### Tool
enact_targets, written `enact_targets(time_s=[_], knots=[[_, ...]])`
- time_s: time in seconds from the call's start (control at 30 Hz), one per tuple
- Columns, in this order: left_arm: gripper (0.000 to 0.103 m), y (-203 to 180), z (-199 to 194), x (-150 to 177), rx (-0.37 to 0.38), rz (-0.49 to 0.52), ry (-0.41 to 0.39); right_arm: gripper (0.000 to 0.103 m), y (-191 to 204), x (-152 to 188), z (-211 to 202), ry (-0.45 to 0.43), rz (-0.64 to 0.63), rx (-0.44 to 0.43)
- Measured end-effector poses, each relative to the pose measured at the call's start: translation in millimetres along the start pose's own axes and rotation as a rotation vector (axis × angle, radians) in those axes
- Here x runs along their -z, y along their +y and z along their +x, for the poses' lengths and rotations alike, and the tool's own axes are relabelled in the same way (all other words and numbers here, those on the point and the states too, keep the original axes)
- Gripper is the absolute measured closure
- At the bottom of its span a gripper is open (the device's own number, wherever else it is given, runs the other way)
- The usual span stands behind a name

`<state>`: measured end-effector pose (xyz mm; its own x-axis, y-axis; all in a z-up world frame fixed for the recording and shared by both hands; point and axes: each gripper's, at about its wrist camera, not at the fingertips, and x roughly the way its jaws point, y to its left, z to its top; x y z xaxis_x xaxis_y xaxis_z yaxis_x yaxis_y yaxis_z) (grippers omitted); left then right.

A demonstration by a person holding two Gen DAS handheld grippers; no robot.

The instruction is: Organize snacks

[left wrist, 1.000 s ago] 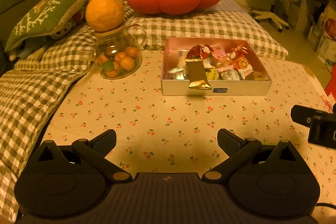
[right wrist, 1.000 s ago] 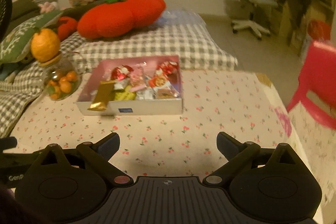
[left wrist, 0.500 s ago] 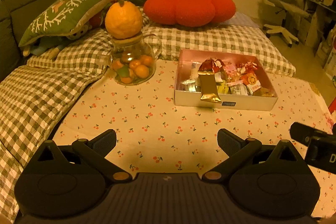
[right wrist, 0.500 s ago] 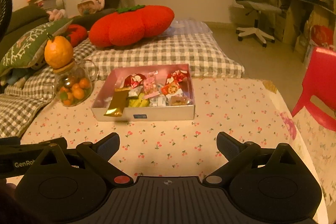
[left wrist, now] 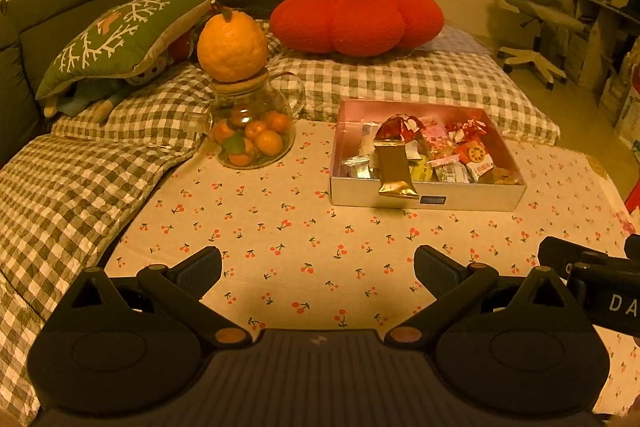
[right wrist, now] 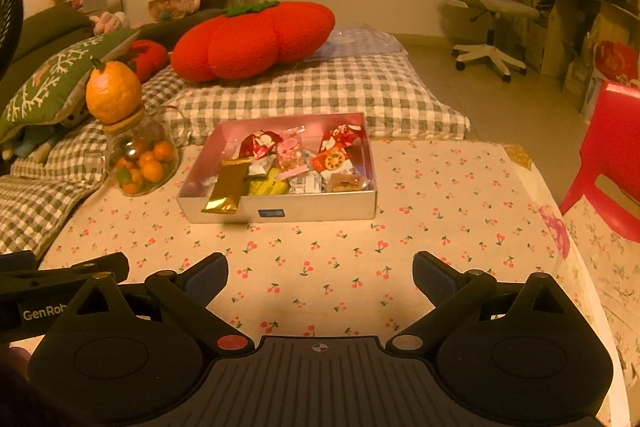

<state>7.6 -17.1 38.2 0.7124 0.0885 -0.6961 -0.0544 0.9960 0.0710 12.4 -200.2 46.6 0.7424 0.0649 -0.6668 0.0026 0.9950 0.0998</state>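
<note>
A shallow pink-lined box [left wrist: 424,199] [right wrist: 280,213] holds several wrapped snacks on the cherry-print tablecloth [left wrist: 280,227] [right wrist: 440,195]. A gold packet [left wrist: 394,169] [right wrist: 228,189] hangs over the box's front wall. My left gripper [left wrist: 318,265] is open above the cloth, well short of the box, nothing between its fingers. My right gripper [right wrist: 320,269] is likewise open and empty, near the front of the table. Each gripper shows at the edge of the other's view.
A glass jar of small oranges [left wrist: 250,137] [right wrist: 142,163] with a big orange [left wrist: 232,45] on its lid stands left of the box. Checked cushions [left wrist: 400,83], a red tomato pillow [left wrist: 356,17] and a green pillow [left wrist: 120,39] lie behind. A red chair [right wrist: 612,155] stands right.
Both grippers have pulled back and risen, so the box and jar look farther away and more of the room shows. Nothing on the table has moved.
</note>
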Motion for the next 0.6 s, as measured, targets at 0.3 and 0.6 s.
enact_targets(time_s=[0.3,0.6], knots=[[0.0,-0.5,-0.6,0.5,0.001,0.002,0.003,0.003,-0.2,-0.6,0.0,-0.001,0.001,0.0],[0.0,-1.8,-0.9,0.4,0.004,0.006,0.005,0.003,-0.7,-1.3,-0.5,-0.002,0.003,0.0]])
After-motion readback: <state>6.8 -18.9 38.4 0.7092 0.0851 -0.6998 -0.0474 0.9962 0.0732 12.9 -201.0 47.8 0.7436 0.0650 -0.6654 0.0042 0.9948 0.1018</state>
